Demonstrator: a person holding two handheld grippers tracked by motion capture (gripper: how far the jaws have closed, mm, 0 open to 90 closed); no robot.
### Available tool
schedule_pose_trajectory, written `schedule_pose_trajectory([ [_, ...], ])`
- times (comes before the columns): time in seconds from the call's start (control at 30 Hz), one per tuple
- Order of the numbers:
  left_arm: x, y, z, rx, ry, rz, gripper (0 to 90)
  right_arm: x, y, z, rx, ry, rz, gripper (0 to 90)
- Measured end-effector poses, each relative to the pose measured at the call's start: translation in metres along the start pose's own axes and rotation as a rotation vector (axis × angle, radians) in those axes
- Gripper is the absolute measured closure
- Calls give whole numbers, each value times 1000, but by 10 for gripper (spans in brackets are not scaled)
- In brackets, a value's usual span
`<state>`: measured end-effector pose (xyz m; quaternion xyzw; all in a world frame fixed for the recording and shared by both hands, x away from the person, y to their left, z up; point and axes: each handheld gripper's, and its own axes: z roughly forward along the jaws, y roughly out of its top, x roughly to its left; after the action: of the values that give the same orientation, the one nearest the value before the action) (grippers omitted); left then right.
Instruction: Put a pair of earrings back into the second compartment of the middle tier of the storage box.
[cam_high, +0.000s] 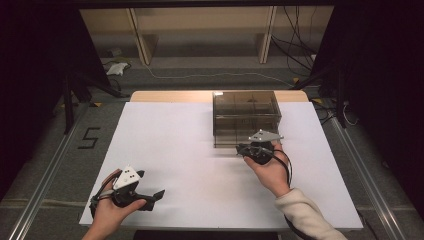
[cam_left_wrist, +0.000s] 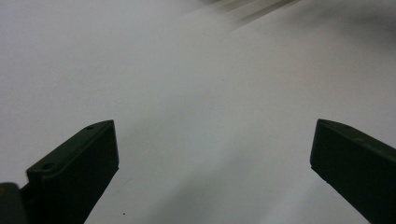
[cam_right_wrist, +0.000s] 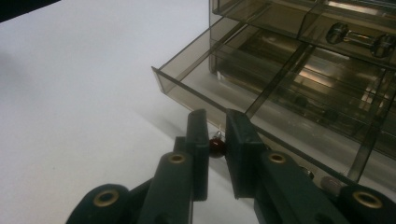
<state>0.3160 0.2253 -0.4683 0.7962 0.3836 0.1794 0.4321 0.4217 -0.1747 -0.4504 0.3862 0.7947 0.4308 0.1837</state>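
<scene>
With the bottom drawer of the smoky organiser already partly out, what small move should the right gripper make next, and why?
Probably pull a little further toward the person. The right gripper has its jaws closed on the drawer's small dark knob, and the drawer is only partly out of the organiser. The left gripper rests open, away from it.

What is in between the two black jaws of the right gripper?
In the right gripper view, a small dark red bead sits between the nearly closed jaws of the right gripper, right at the front edge of the pulled-out clear drawer.
</scene>
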Motion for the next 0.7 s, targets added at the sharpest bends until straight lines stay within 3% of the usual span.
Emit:
schedule_pose_trajectory([
  [0.7,0,0,0,-1,-2,-1,8,-10,2,-3,-20,-30,16,808],
])
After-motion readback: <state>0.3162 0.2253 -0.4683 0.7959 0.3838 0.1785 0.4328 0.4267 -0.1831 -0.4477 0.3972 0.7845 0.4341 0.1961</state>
